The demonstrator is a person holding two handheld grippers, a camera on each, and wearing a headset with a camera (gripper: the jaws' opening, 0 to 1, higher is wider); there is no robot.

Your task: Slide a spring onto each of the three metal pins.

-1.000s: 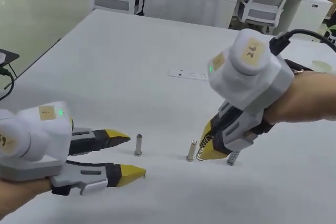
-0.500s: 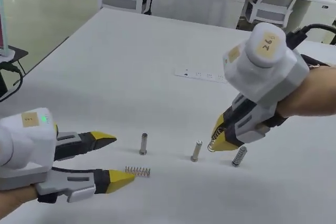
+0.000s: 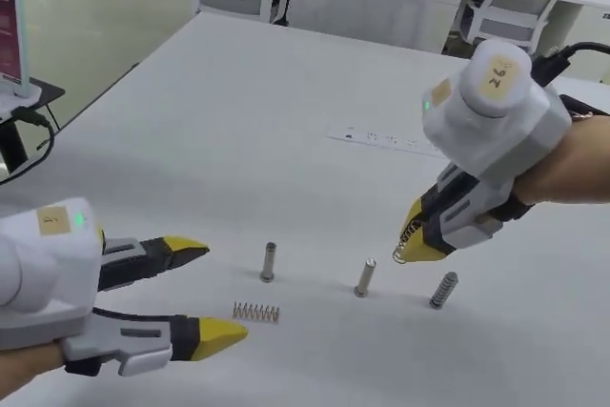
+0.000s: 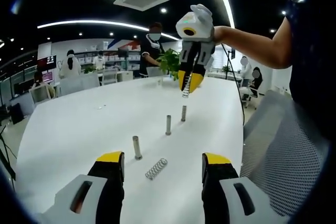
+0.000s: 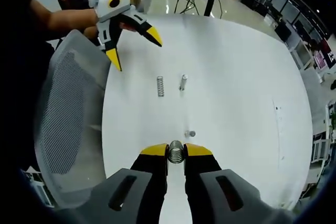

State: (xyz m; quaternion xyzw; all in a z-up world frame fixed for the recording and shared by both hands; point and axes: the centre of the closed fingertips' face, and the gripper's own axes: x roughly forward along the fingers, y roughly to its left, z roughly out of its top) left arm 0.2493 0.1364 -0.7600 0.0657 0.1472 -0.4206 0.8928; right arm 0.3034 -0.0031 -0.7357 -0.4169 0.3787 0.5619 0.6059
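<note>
Three metal pins stand in a row on the white table. The left pin [image 3: 269, 261] and middle pin [image 3: 365, 276] are bare; the right pin [image 3: 443, 290] has a spring around it. A loose spring [image 3: 256, 311] lies flat in front of the left pin. My right gripper [image 3: 417, 247] hovers above and just right of the middle pin, shut on a spring [image 5: 176, 151] that hangs from its tips [image 4: 185, 88]. My left gripper [image 3: 212, 293] stands open, low at the near left, with the loose spring [image 4: 156, 168] ahead between its jaws.
A white power strip [image 3: 381, 138] lies flat farther back on the table [image 3: 238, 121]. Office chairs [image 3: 343, 7] stand along the far edge. A mesh chair [image 5: 63, 108] is at the near side. People stand in the background of the left gripper view.
My right gripper has risen up and to the right, away from the middle pin, with the spring. The left gripper has drawn back, uncovering the loose spring. The head camera has shifted.
</note>
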